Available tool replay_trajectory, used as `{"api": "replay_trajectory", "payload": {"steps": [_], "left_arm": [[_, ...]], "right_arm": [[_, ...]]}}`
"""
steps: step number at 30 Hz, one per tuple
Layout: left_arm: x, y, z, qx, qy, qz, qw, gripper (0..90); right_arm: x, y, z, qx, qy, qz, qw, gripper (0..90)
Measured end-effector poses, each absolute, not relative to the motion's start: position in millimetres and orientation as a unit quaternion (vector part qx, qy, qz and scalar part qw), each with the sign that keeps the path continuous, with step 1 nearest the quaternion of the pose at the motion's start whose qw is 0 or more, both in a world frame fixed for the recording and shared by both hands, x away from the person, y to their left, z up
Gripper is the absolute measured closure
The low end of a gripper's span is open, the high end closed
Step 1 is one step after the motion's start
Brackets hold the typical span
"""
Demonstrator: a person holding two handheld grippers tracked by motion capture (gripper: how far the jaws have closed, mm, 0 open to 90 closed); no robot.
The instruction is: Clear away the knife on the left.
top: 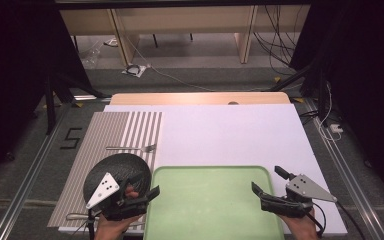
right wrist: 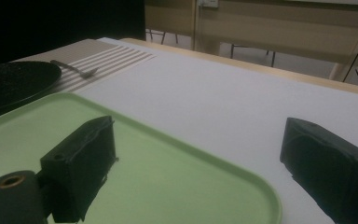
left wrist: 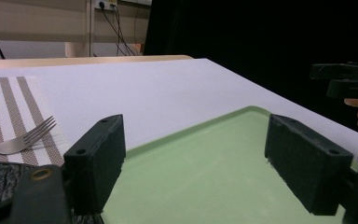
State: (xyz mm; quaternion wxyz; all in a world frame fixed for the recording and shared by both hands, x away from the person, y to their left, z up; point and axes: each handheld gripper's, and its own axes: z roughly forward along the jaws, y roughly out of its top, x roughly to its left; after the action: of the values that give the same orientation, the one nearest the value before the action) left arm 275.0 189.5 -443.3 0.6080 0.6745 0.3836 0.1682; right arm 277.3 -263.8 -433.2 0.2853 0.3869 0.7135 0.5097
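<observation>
The big green tray [top: 212,200] lies at the near edge of the white table [top: 230,130], between both grippers. The left gripper [top: 142,196] and the right gripper [top: 265,192] are both spread wide, holding nothing. A jaw could bump the tray rim and slide it off the near side. The black plate [top: 117,175] crowds the left; the far side is free. The small fork [top: 130,148] lies beyond.

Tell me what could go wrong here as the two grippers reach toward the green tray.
1. The left gripper hangs over the rim where the green tray meets the black plate; lifting the tray might nudge that plate.
2. The right gripper straddles the tray's rim with wide jaws, so a shallow bite could slip.
3. A shoved plate may hit the fork.
</observation>
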Motion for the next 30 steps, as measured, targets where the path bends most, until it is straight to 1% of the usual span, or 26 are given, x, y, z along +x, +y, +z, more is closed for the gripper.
{"api": "replay_trajectory", "payload": {"steps": [11,20,30], "left_arm": [[276,191,-443,0.672,0.386,0.171,0.608,20.1],[280,197,-441,0.674,0.398,0.184,0.595,20.3],[282,209,-439,0.698,0.396,0.188,0.567,21.3]], "right_arm": [[278,-262,-434,0.383,0.716,0.510,0.283,11.5],[279,-263,-436,0.380,0.721,0.510,0.276,11.8],[275,-264,-434,0.380,0.718,0.513,0.278,12.5]]}}
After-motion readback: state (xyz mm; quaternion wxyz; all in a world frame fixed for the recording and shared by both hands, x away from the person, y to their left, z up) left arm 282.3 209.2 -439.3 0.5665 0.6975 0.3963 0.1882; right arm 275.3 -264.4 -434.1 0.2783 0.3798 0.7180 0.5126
